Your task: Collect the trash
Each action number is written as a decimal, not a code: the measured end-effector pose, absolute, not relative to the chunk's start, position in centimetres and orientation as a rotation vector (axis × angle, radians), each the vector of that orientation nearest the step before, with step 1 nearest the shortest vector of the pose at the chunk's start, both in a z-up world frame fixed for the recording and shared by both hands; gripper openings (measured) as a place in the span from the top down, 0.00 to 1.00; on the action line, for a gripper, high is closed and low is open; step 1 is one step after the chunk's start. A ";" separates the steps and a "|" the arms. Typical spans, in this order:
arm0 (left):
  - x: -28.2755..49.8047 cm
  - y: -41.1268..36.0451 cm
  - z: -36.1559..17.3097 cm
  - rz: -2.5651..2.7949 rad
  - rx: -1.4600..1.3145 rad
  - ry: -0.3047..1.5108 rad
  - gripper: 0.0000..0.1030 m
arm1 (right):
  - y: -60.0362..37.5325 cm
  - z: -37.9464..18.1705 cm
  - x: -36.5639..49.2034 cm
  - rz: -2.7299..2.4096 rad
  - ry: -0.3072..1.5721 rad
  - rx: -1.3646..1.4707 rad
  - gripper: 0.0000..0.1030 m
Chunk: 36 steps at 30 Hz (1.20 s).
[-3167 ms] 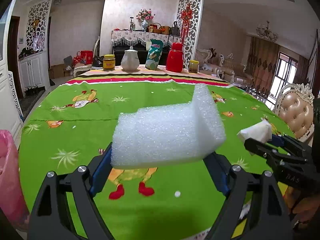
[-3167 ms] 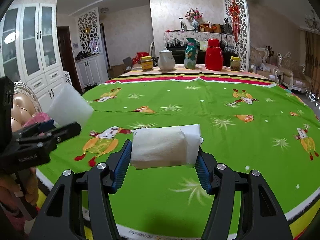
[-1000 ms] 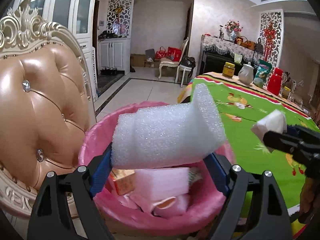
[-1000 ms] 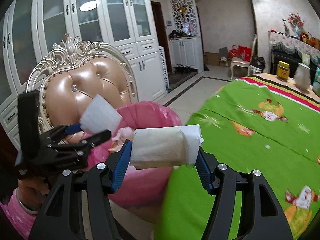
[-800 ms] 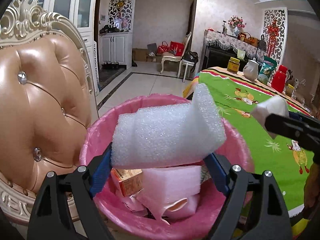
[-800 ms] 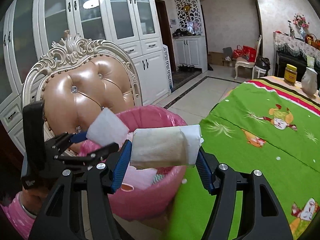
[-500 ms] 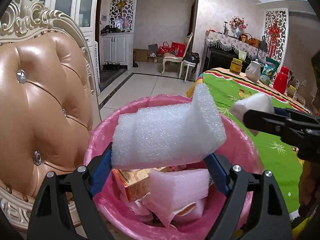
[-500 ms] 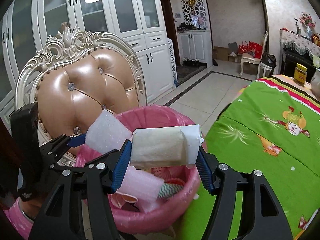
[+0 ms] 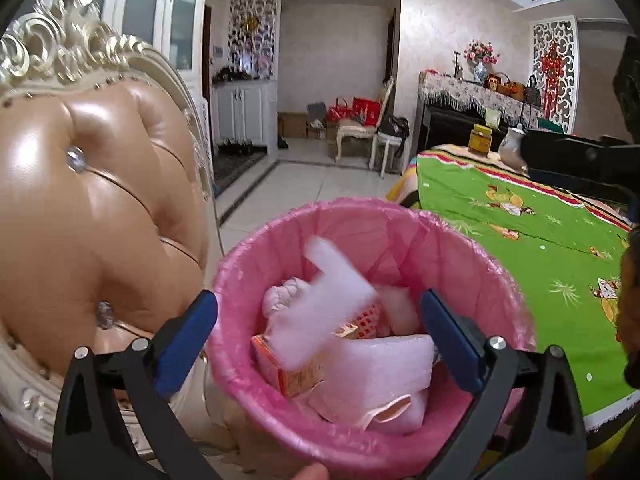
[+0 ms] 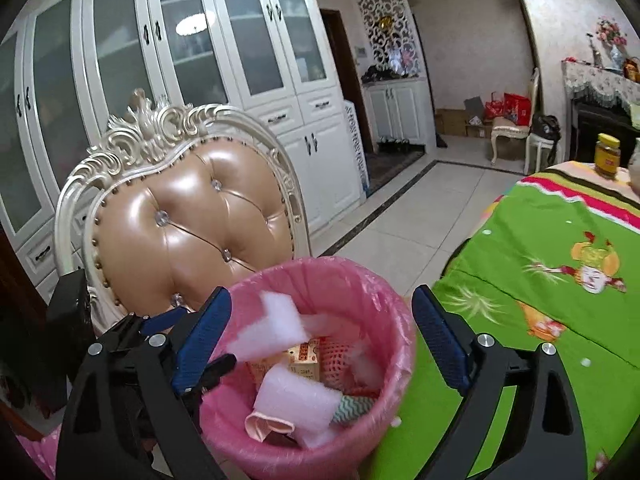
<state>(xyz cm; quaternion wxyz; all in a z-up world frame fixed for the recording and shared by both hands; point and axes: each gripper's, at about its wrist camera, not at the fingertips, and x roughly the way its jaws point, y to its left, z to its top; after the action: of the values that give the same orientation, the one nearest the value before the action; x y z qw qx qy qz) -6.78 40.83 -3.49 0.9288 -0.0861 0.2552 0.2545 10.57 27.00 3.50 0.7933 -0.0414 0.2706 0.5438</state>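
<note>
A round bin (image 9: 472, 276) lined with a thin, crinkled pink plastic bag is seen beside the edge of the table (image 9: 560, 264), which is covered with a glossy green cloth printed with cartoon figures. Inside the bin a blurred white foam piece (image 9: 320, 312), coarse and spongy, is caught tilted above a small orange cardboard box (image 9: 288, 372), a smooth pink foam slab (image 9: 384, 364) and crumpled soft scraps. In the right wrist view the same foam piece (image 10: 276, 328) appears at the bin's (image 10: 320, 272) left side, over the box (image 10: 304, 356) and the slab (image 10: 296, 400). The left gripper (image 9: 318, 336) is held over the bin with its blue-padded jaws spread wide and nothing between them. The right gripper (image 10: 322, 340) is likewise parted wide and empty, with the left gripper (image 10: 160, 332) visible just beside the bin's left rim. A chair (image 10: 188, 220) with tufted, shiny tan leather and a carved cream frame stands close behind the bin. White glazed cabinets (image 10: 200, 60) line the wall beyond it.
</note>
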 end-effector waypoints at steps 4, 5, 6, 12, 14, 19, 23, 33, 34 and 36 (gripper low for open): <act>-8.6 39.1 -2.1 0.547 -0.133 0.466 0.05 | 23.9 4.3 8.9 1.125 0.553 -0.090 0.15; -9.1 38.6 -1.7 0.558 -0.124 0.457 0.05 | 22.9 4.5 8.2 1.113 0.539 -0.098 0.15; -9.4 38.1 -1.3 0.571 -0.114 0.447 0.05 | 22.1 4.7 7.5 1.103 0.523 -0.108 0.15; -11.6 35.2 2.0 0.572 -0.120 0.360 0.05 | 16.9 5.3 4.4 1.049 0.434 -0.159 0.15; -12.1 34.5 2.9 0.562 -0.131 0.345 0.05 | 14.9 5.2 3.5 1.026 0.415 -0.181 0.15; -12.2 31.3 3.2 0.549 -0.151 0.388 0.05 | 11.0 3.3 2.8 0.979 0.429 -0.206 0.15; -11.7 27.8 1.3 0.528 -0.071 0.494 0.05 | 8.9 1.6 3.1 0.947 0.468 -0.185 0.15; -14.1 24.0 0.5 0.521 -0.063 0.383 0.05 | 8.0 -0.7 2.8 0.948 0.476 -0.182 0.15; -14.3 23.8 0.5 0.521 -0.064 0.372 0.05 | 8.1 -0.8 2.9 0.955 0.483 -0.170 0.15; -14.9 23.6 0.2 0.526 -0.069 0.352 0.05 | 8.7 -1.1 2.8 0.971 0.492 -0.175 0.15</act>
<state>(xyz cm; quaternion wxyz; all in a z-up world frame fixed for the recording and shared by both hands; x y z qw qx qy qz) -14.89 23.57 0.16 0.9497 -0.0340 0.1730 0.2587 2.80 8.66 -1.15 0.8518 -0.0831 0.2335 0.4615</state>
